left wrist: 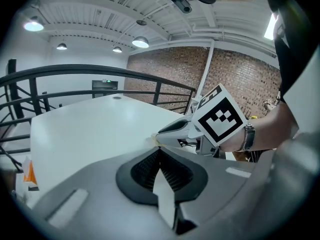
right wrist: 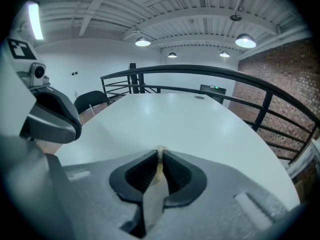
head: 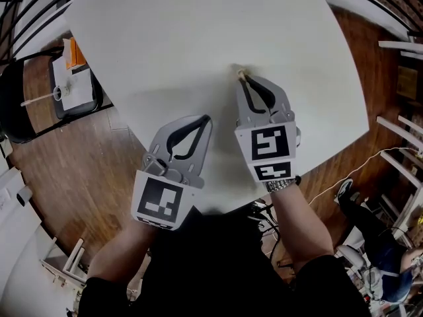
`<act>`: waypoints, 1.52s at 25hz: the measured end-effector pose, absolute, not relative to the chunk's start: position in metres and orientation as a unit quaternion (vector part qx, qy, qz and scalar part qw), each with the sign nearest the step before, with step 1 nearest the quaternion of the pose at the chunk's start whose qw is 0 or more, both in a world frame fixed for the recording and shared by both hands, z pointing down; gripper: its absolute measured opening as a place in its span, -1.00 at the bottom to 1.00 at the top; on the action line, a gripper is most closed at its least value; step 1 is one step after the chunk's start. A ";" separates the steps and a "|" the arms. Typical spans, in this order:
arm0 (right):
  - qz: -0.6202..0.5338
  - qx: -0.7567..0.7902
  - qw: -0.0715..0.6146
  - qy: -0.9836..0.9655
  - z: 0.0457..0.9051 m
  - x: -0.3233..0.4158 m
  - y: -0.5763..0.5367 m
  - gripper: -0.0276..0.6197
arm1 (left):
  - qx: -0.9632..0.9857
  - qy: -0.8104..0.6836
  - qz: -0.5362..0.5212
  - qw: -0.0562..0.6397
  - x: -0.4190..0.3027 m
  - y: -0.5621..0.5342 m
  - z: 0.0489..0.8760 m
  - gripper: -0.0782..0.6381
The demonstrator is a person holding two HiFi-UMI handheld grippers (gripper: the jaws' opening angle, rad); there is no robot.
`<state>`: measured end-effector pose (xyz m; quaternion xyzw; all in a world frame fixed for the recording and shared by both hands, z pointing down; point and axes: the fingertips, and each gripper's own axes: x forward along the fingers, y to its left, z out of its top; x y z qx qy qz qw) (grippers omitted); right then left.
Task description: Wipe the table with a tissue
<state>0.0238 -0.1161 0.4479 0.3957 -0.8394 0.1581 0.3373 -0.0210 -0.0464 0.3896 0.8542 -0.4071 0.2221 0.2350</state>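
A white table (head: pixel 198 32) fills the upper head view. My right gripper (head: pixel 243 78) rests on it near the middle, shut on a small cream tissue (head: pixel 240 72) that pokes out at the jaw tips. In the right gripper view the tissue (right wrist: pixel 160 149) shows as a thin sliver between the black pads (right wrist: pixel 176 173). My left gripper (head: pixel 207 118) lies lower left, close to the table's near edge, shut with nothing in it. Seen from the left gripper view, its pads (left wrist: pixel 145 170) meet, and the right gripper (left wrist: pixel 161 137) lies just ahead with the tissue (left wrist: pixel 154 139) at its tip.
A black chair (head: pixel 20 104) stands left of the table, and beside it a dark tray (head: pixel 73 84) holds white and orange items. Wooden floor surrounds the table. A black railing (right wrist: pixel 210 74) runs past the far edge. A person's legs (head: pixel 370 236) and a cable lie lower right.
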 end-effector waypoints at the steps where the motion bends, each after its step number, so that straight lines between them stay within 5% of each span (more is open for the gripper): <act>1: 0.158 0.397 0.337 -0.839 0.447 0.025 -0.113 -0.84 | 0.855 -0.407 0.221 0.234 -0.020 -0.045 0.389 -0.75; 38: 0.192 0.448 0.342 -0.804 0.453 0.158 -0.066 -0.83 | 0.885 -0.342 0.240 0.208 0.098 -0.031 0.382 -0.75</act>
